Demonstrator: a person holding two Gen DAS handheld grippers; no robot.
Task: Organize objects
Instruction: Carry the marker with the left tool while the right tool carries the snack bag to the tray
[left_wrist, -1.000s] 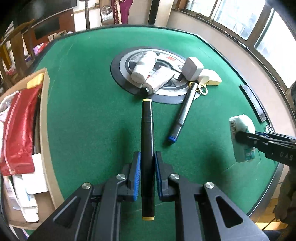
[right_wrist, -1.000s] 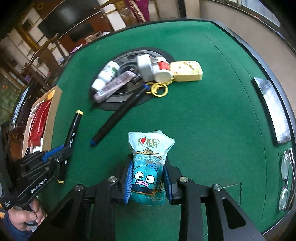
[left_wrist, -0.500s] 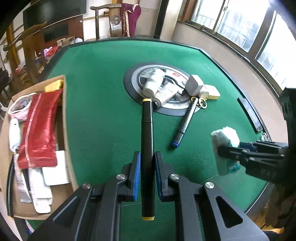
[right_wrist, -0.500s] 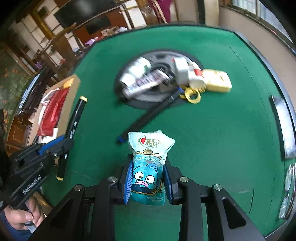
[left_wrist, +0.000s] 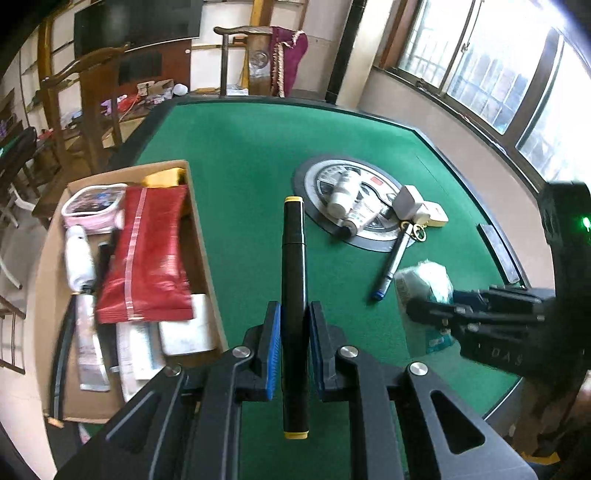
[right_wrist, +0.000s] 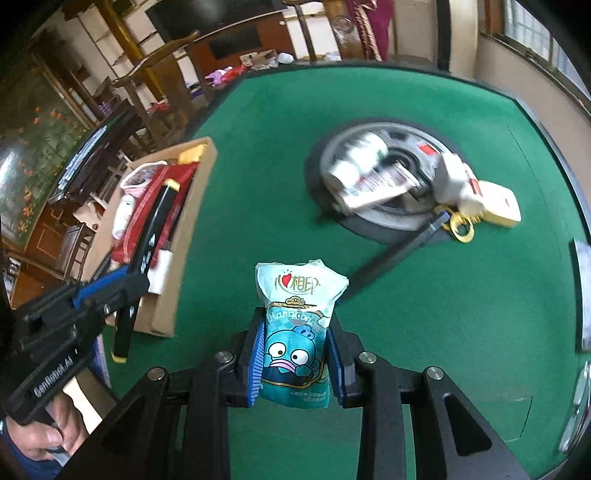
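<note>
My left gripper (left_wrist: 293, 314) is shut on a black marker with yellow caps (left_wrist: 293, 266), held above the green table just right of the cardboard box (left_wrist: 201, 236). In the right wrist view that marker (right_wrist: 153, 236) hangs over the box's near right wall (right_wrist: 192, 229). My right gripper (right_wrist: 295, 332) is shut on a teal tissue pack with a cartoon face (right_wrist: 295, 325), above the table's near middle. In the left wrist view the tissue pack (left_wrist: 424, 291) and the right gripper sit at the right. The box holds a red pouch (left_wrist: 147, 251) and several other items.
On the round centre plate (left_wrist: 373, 206) lie a white bottle (left_wrist: 343, 194) and a tube (left_wrist: 360, 218). Beside it are a white adapter (left_wrist: 408, 201), a cream box (right_wrist: 498, 205), a gold key ring (right_wrist: 460, 225) and a dark pen (left_wrist: 393, 264). Wooden chairs stand beyond the table.
Both grippers rose and moved left toward the cardboard box, each keeping its hold. The box now fills more of both views, and the centre plate sits farther right.
</note>
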